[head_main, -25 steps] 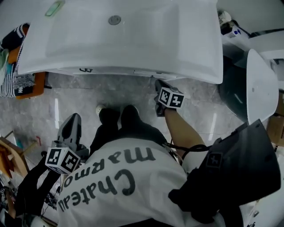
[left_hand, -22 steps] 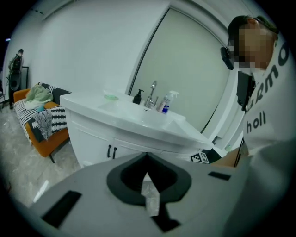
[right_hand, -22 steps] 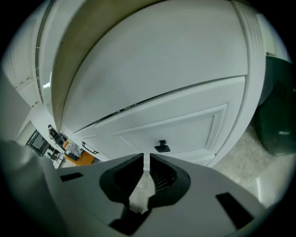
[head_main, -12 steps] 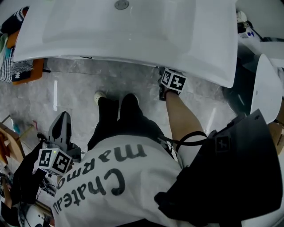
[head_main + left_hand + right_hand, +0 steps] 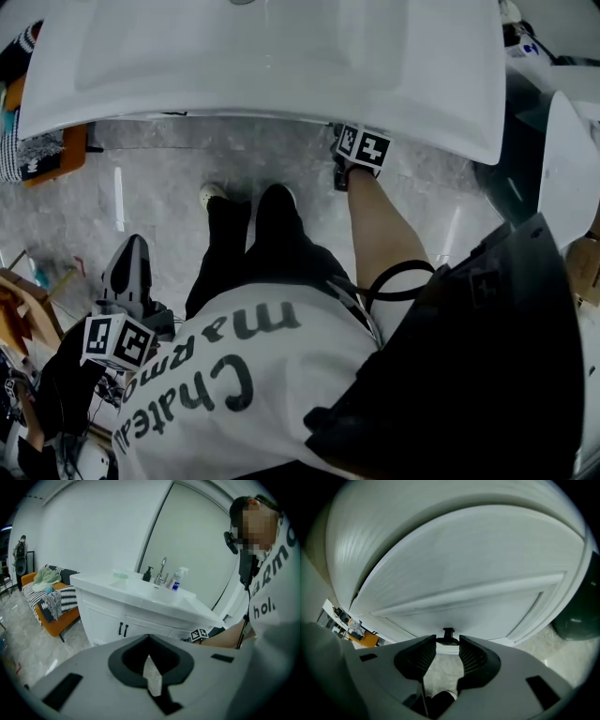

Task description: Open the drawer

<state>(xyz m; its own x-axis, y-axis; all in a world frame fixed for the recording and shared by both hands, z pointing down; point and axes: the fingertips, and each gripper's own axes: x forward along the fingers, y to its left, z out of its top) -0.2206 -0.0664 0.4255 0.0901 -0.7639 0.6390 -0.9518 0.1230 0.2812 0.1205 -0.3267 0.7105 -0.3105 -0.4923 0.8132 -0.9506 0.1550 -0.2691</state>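
The drawer [image 5: 459, 573] is being faced closely by the right tongs [image 5: 448, 645]. Its white panelled front is filling most of the right gripper view, directly beneath the near edge of the tabletop [image 5: 422, 94]. The small black handle [image 5: 448, 636] is being gripped at the very tips of these tongs. The jaws are being held only narrowly apart, with the handle's bar spanning the gap from one jaw to the other.

In the head view, the right tongs are being held under the tabletop's near edge, toward its near right corner. Their marker cube [image 5: 364, 147] is showing just outside that edge, and the person's bare forearm [image 5: 375, 225] is being stretched toward it.

The left tongs [image 5: 149, 641] are being held with the jaws closed together, and nothing is being gripped between them. They are being held low over the grey marbled floor [image 5: 159, 202], well apart from the tabletop's near left corner and beside the person's leg.

In the left gripper view, a tap [image 5: 162, 571], a dark soap dispenser [image 5: 148, 573] and a spray bottle [image 5: 176, 579] are being carried along the tabletop's far edge. An orange sofa [image 5: 56, 620] is being shown beyond its left edge.
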